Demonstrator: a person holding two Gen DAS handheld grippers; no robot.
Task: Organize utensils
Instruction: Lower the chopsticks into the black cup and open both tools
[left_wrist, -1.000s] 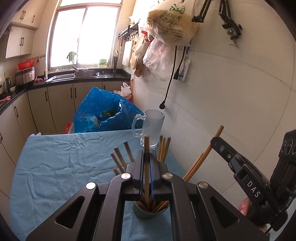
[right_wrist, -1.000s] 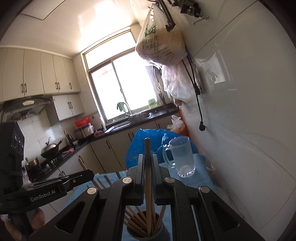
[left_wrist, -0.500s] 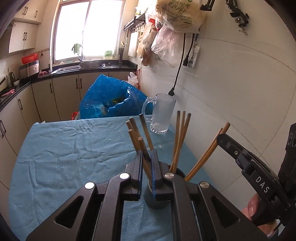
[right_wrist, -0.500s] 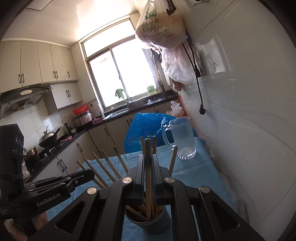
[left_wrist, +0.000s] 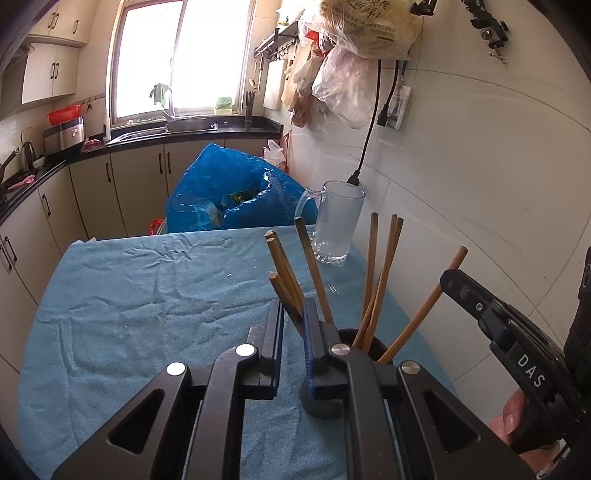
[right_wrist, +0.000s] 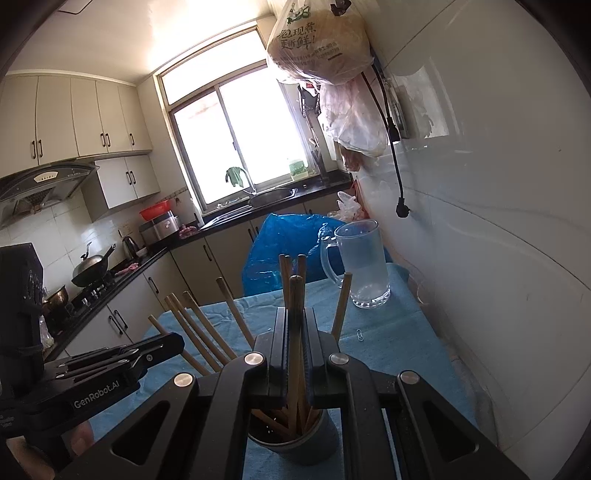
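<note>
A dark cup (right_wrist: 295, 445) holding several wooden chopsticks (right_wrist: 207, 332) stands on the blue cloth near the wall; it also shows in the left wrist view (left_wrist: 325, 406). My left gripper (left_wrist: 293, 325) is open just above and left of the cup, with chopsticks (left_wrist: 284, 269) leaning in the gap, not clamped. My right gripper (right_wrist: 295, 332) is shut on one upright chopstick (right_wrist: 294, 332) whose lower end sits inside the cup. Each gripper shows in the other's view, the right one (left_wrist: 517, 339) and the left one (right_wrist: 122, 362).
A frosted glass mug (left_wrist: 338, 221) stands at the far right of the table by the white tiled wall. A blue plastic bag (left_wrist: 229, 195) sits behind the table's far edge. A paper clip (left_wrist: 332, 288) lies on the blue cloth (left_wrist: 147, 295). Kitchen cabinets line the left.
My left gripper has opened and let go of its chopstick, which now leans in the cup. Both grippers have lowered toward the cup; the right still holds its chopstick.
</note>
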